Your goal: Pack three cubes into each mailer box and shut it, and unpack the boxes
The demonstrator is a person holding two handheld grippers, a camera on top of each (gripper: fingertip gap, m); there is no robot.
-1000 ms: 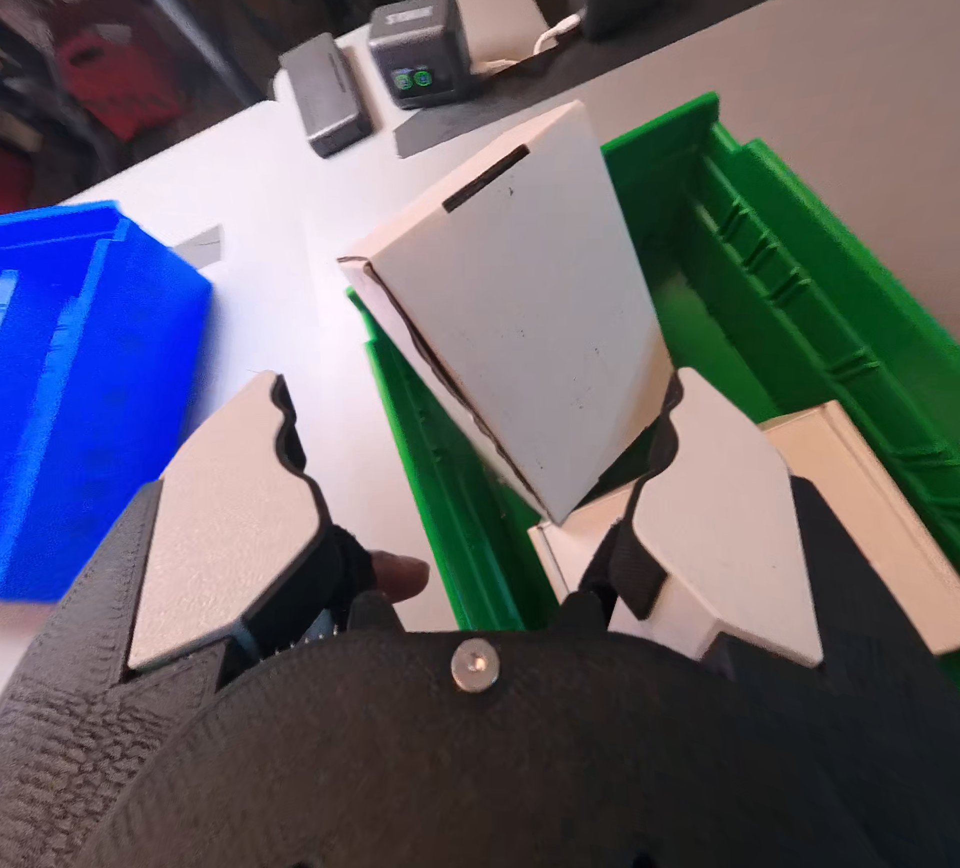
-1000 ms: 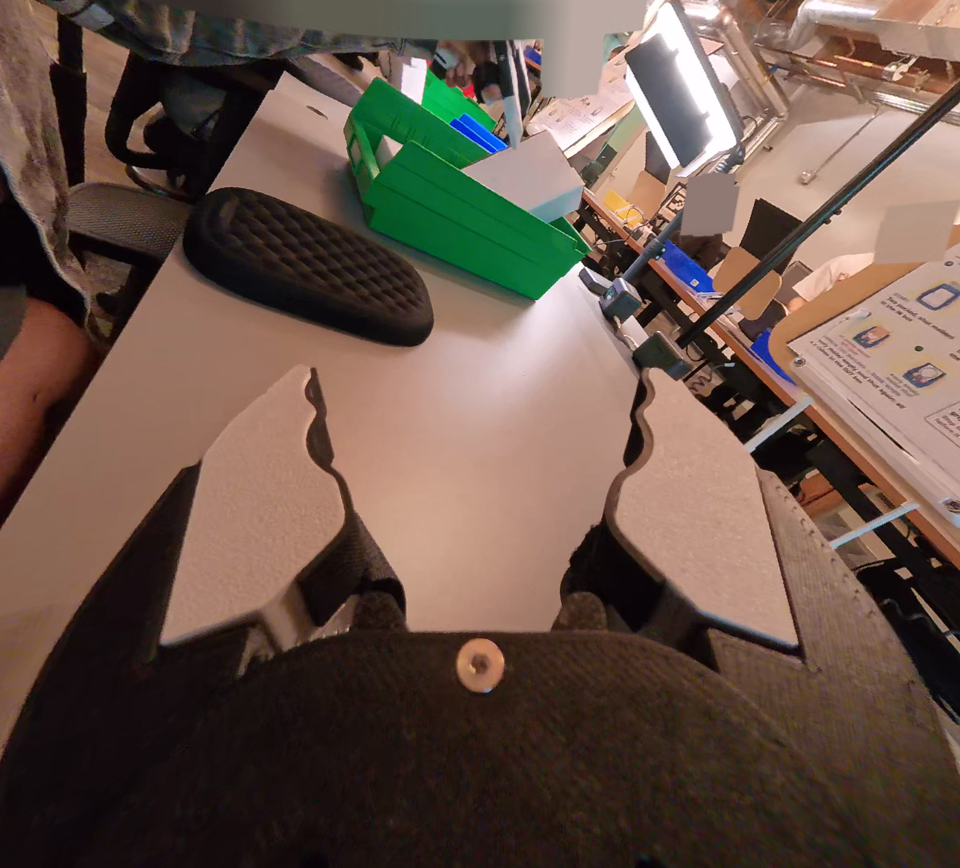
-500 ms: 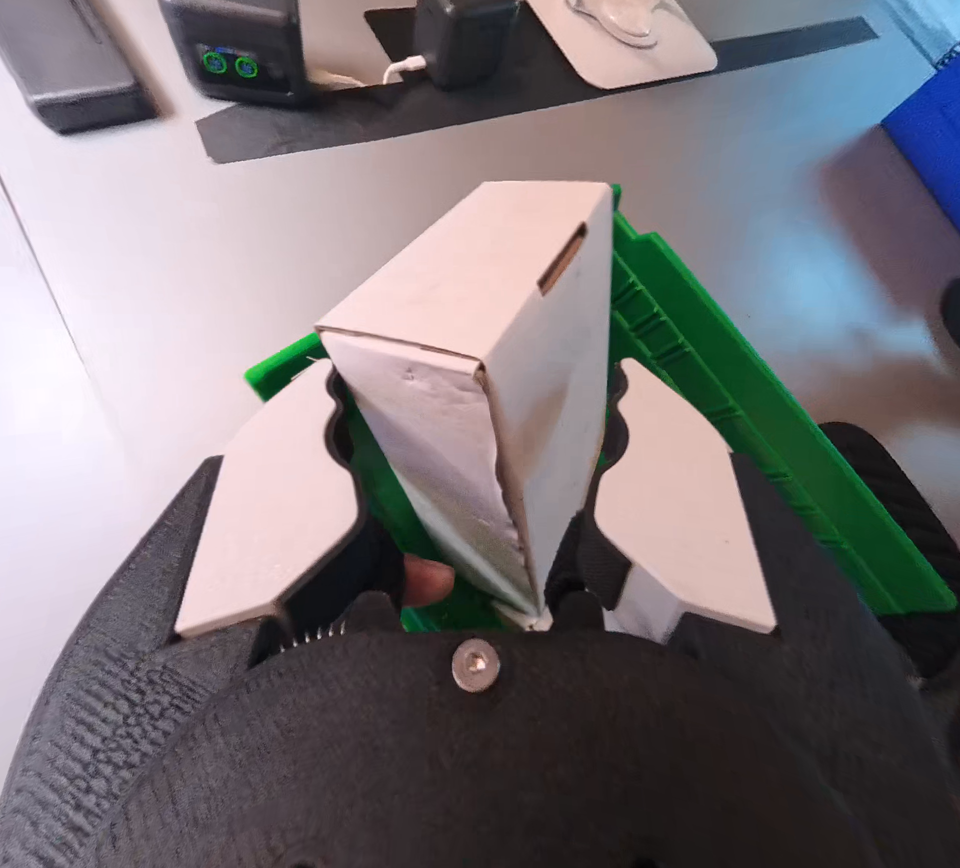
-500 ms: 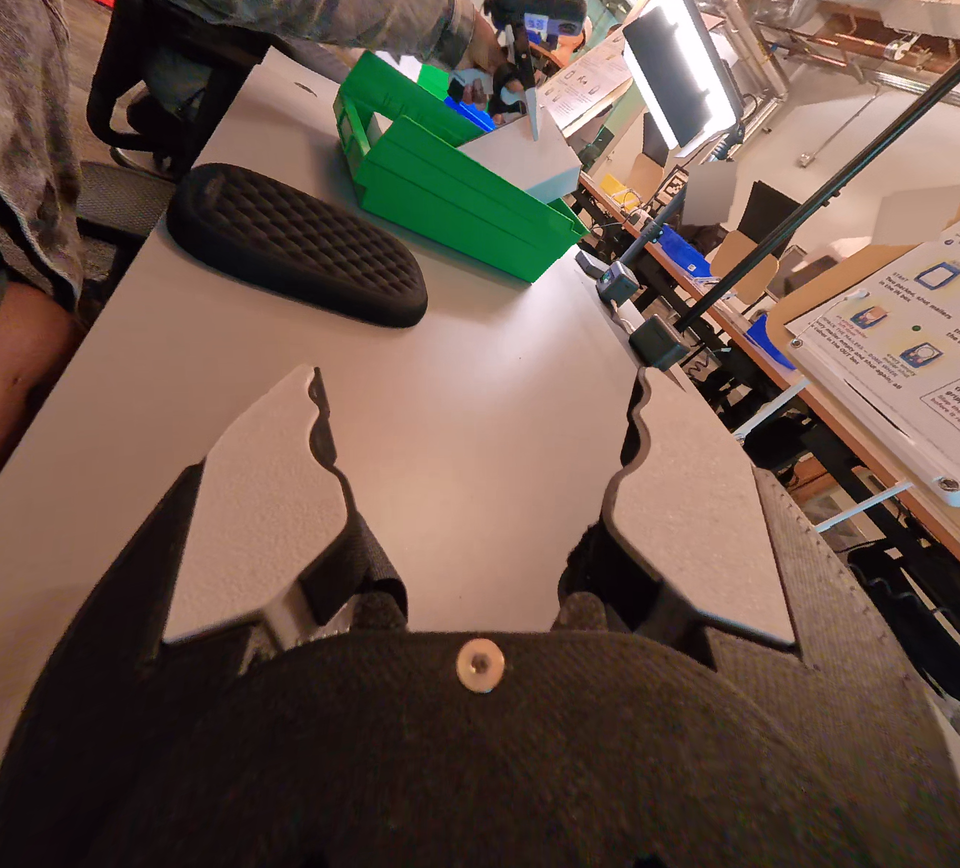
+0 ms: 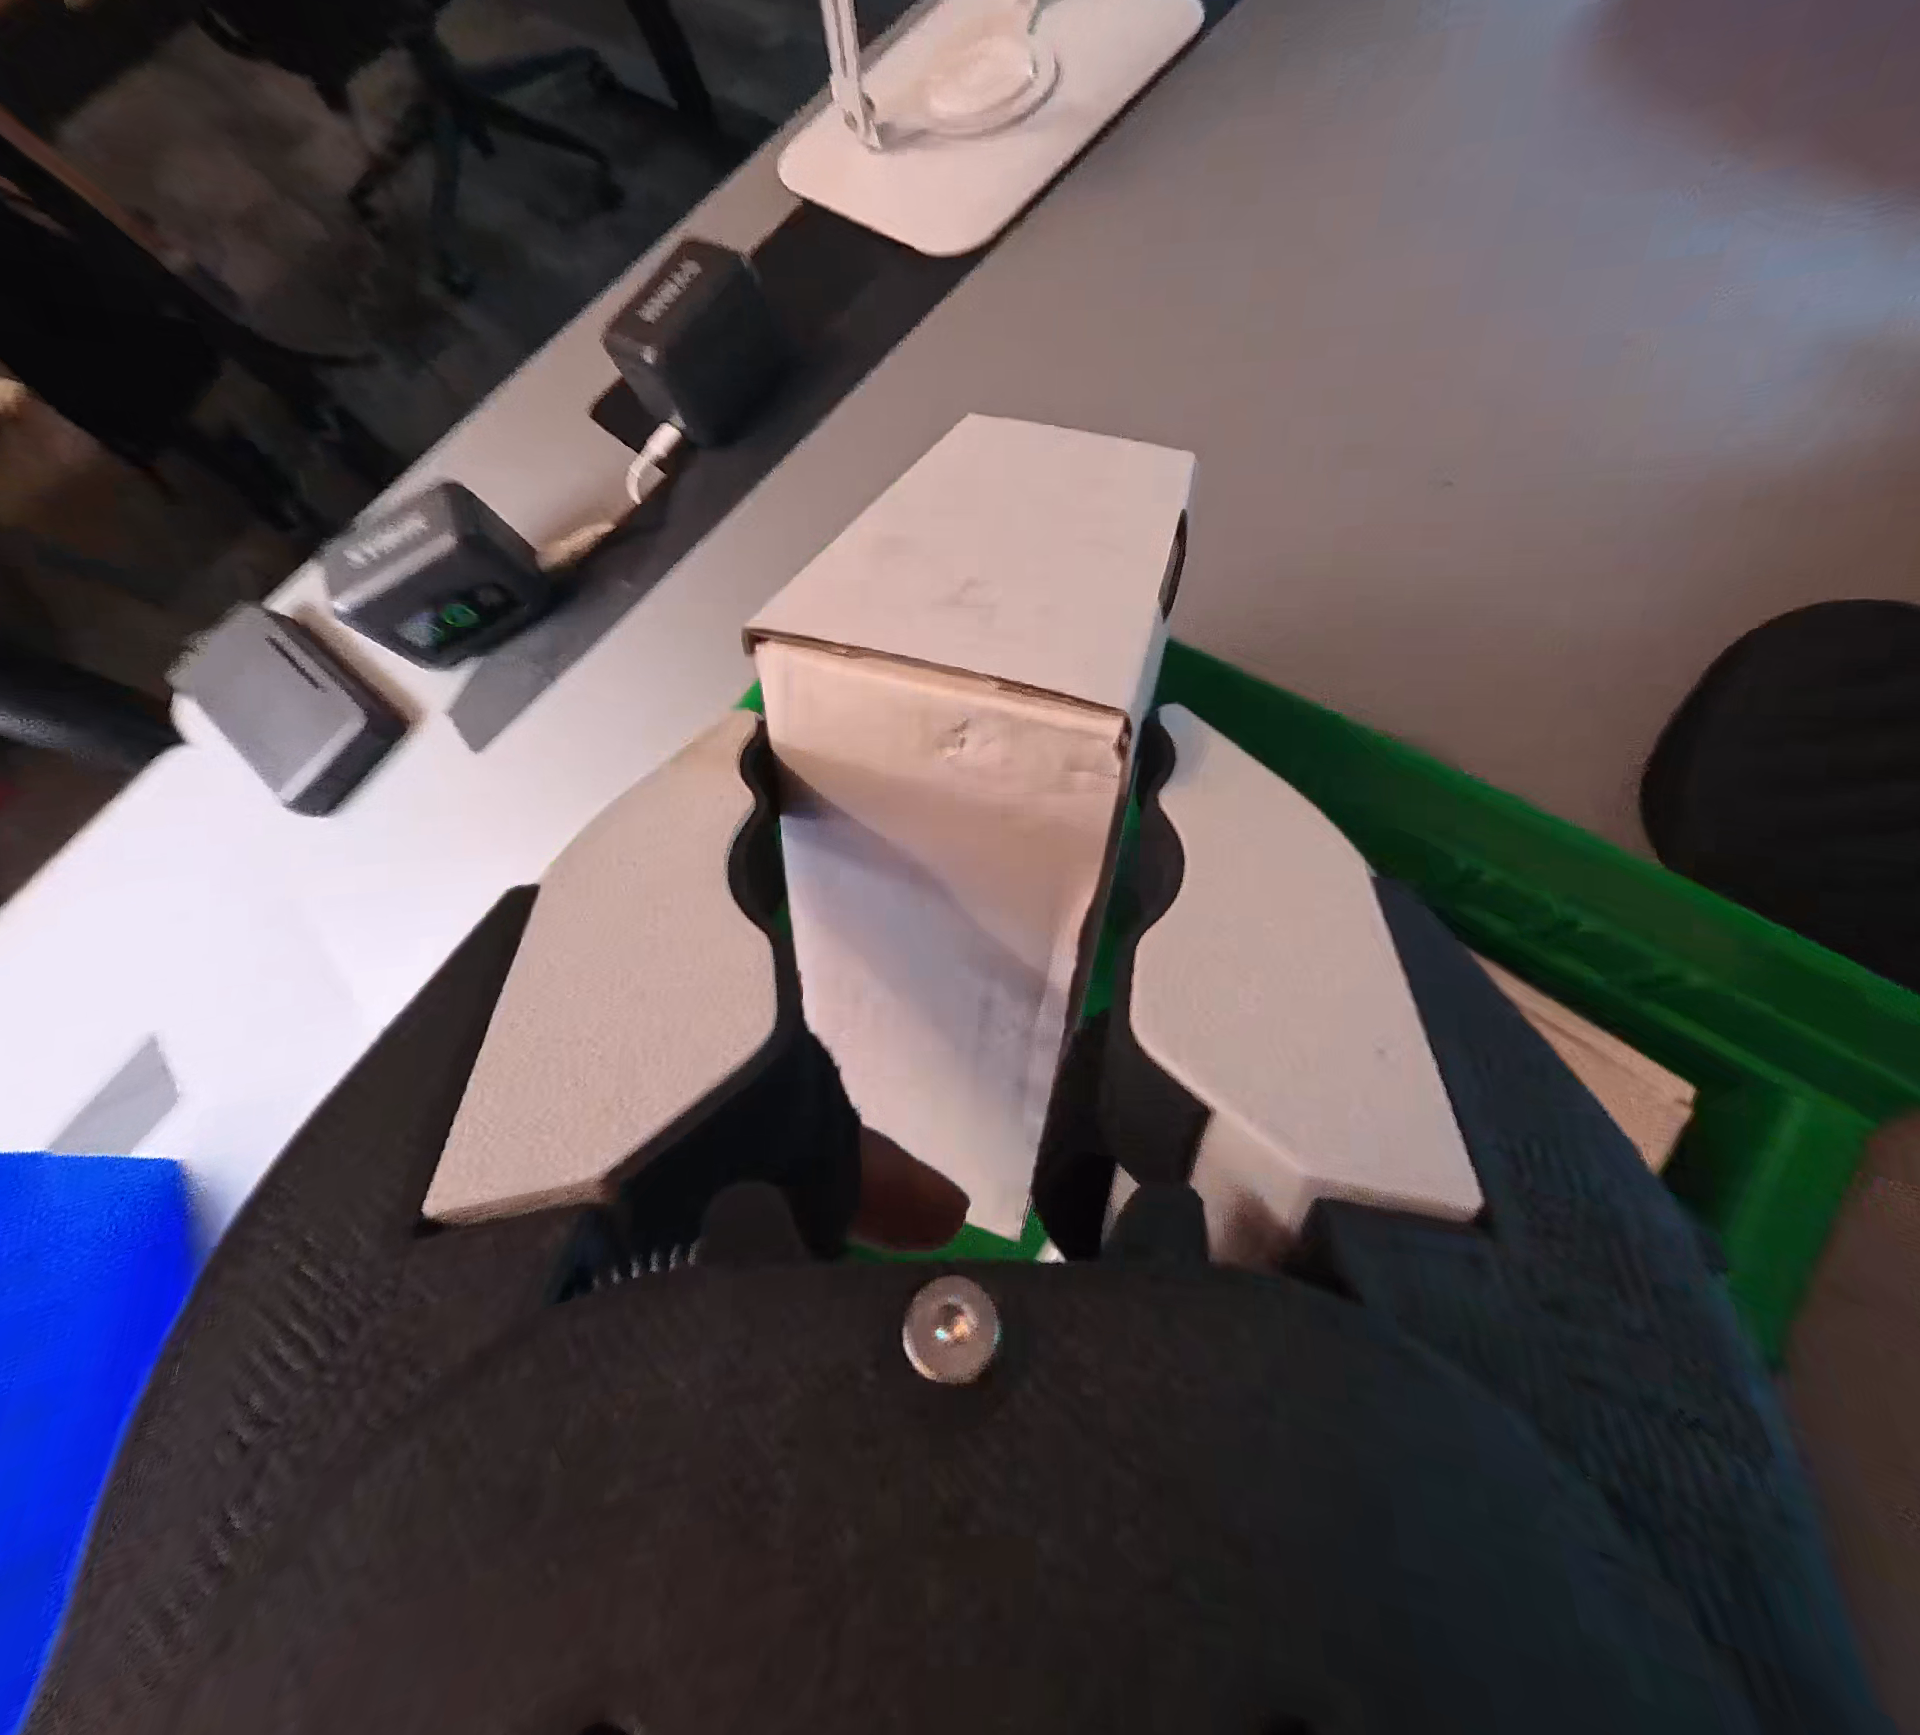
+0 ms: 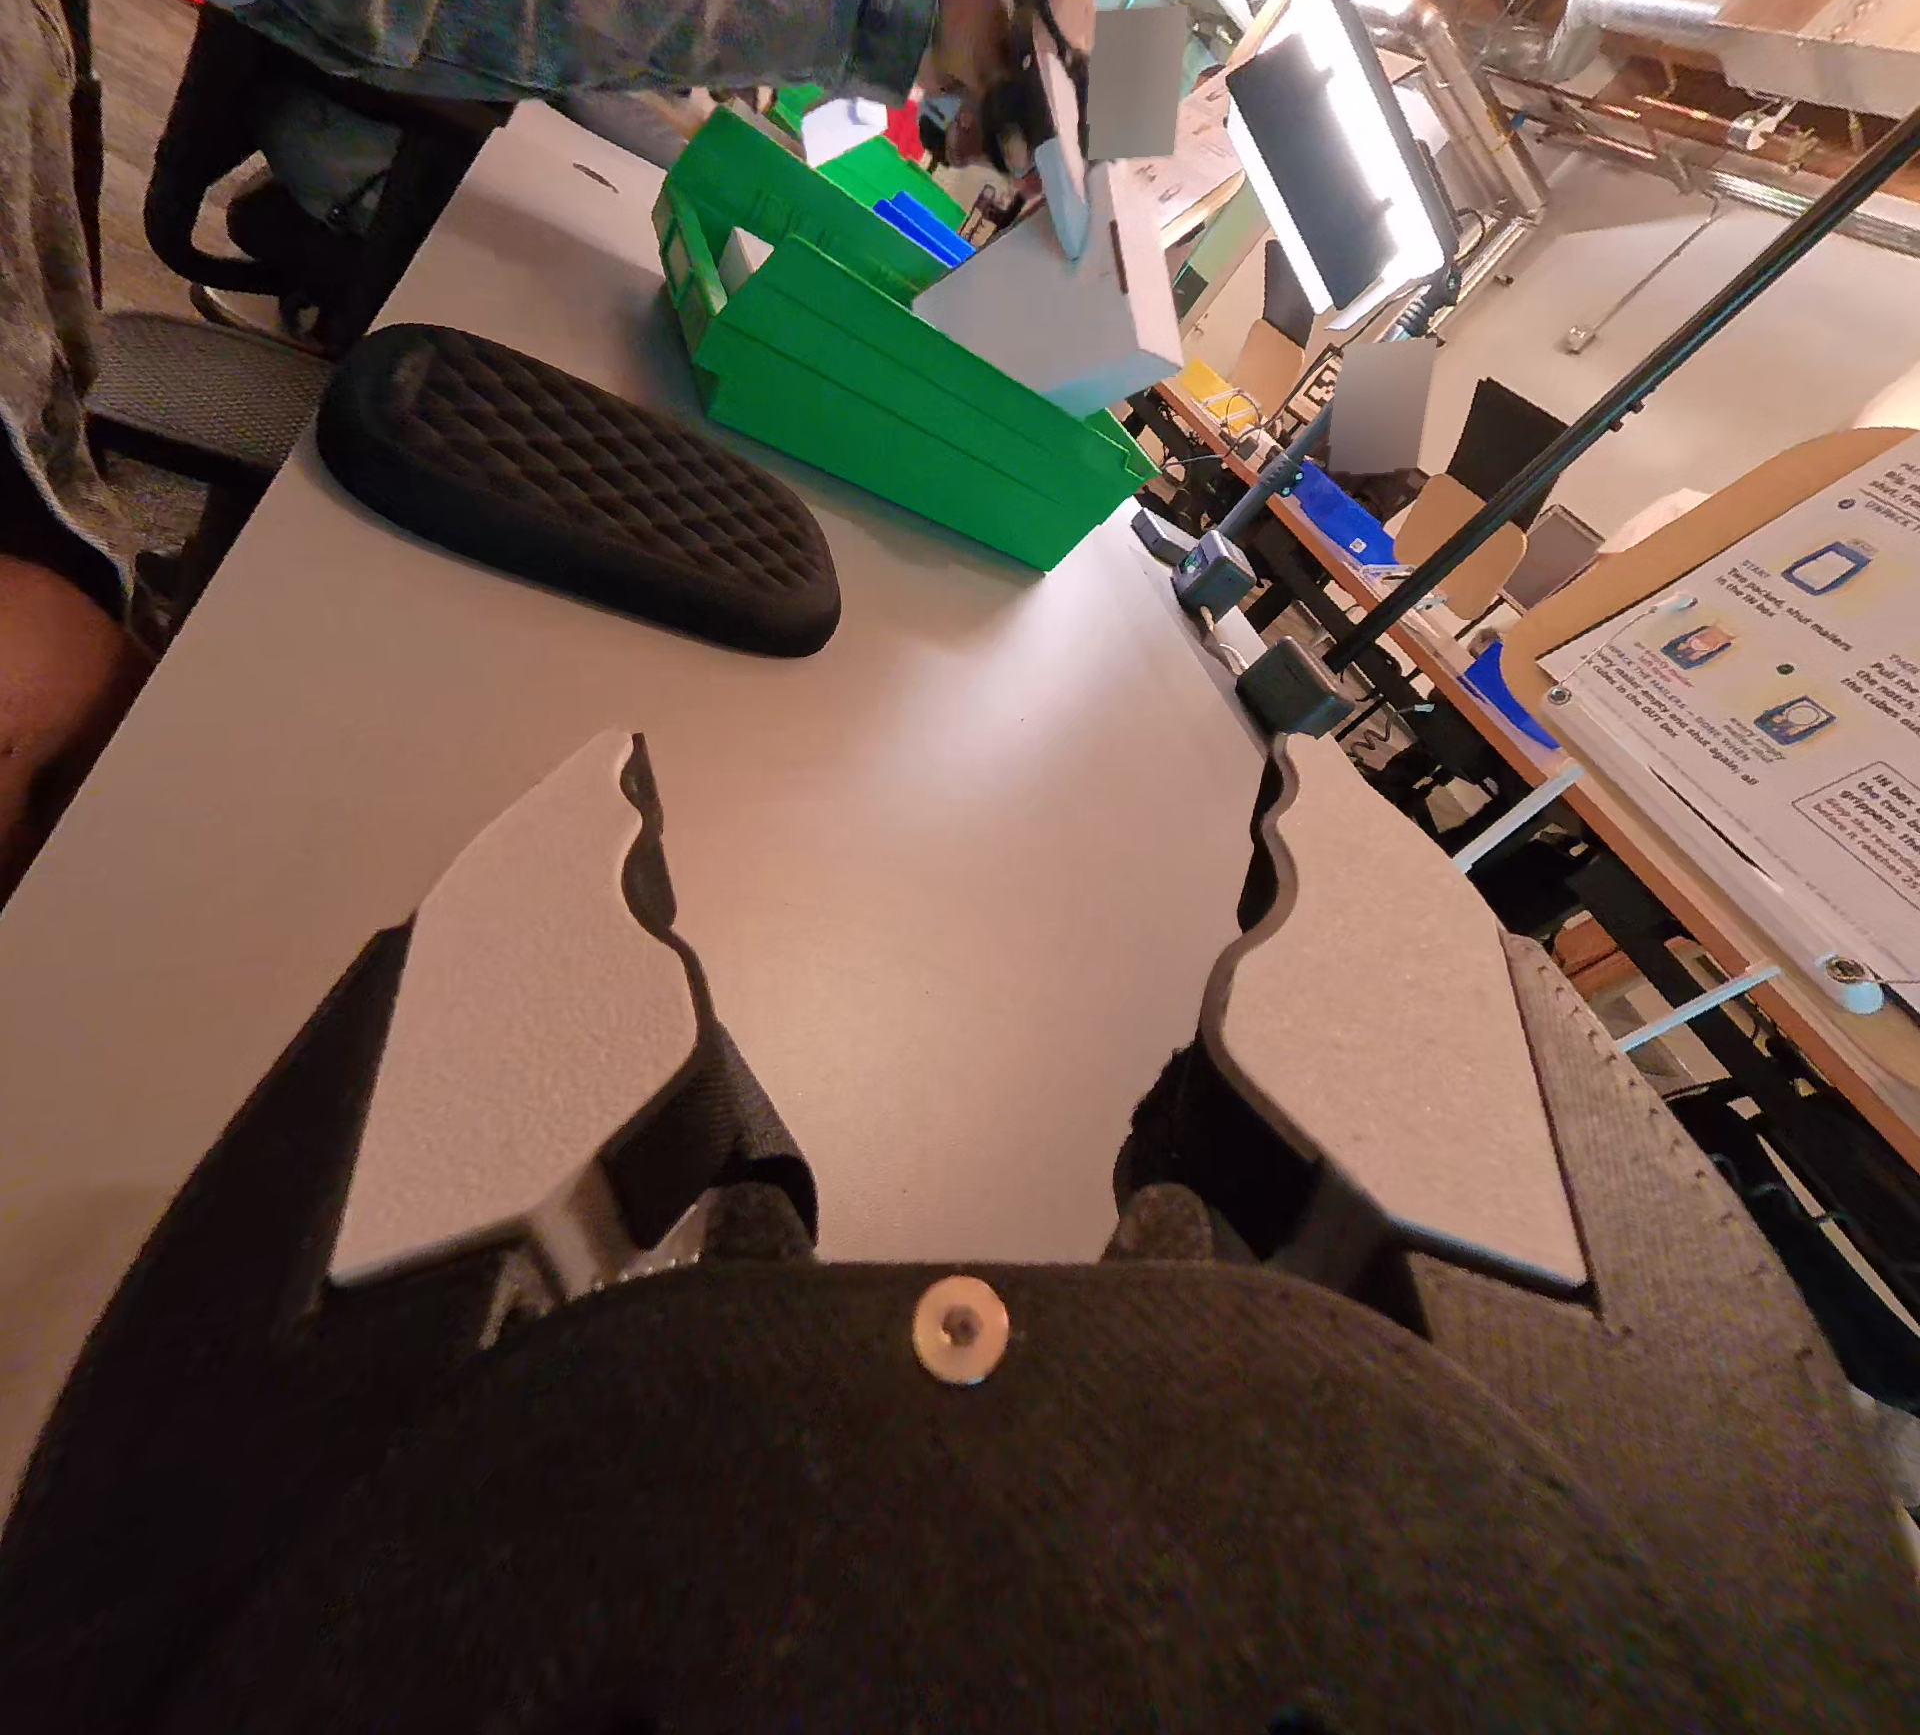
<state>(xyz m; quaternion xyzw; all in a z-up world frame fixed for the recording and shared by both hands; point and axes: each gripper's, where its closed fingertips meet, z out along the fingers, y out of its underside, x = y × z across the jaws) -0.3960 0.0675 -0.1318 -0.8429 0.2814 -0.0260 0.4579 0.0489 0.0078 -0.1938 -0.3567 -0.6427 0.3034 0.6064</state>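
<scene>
My left gripper (image 5: pixel 951 740) is shut on a closed white mailer box (image 5: pixel 966 646) and holds it lifted above the green bin (image 5: pixel 1558 896). A second white mailer (image 5: pixel 1600 1077) lies in that bin, mostly hidden by my right finger. In the right wrist view the lifted mailer (image 6: pixel 1060 314) hangs over the green bin (image 6: pixel 883 397), with the left gripper's finger (image 6: pixel 1060 158) on it. My right gripper (image 6: pixel 951 771) is open and empty, low over the grey table (image 6: pixel 935 802). No cubes are in view.
A black wrist pad (image 6: pixel 582 490) lies on the table before the green bin; it also shows in the left wrist view (image 5: pixel 1787 771). A blue bin (image 5: pixel 73 1353) is at lower left. Black chargers (image 5: pixel 696 355) and a white stand base (image 5: pixel 997 116) line the far edge. There is about 45 cm between the tips of the two grippers.
My left gripper closed on the mailer and lifted it out of the green bin, swinging the view. My right gripper stayed open and nearly still.
</scene>
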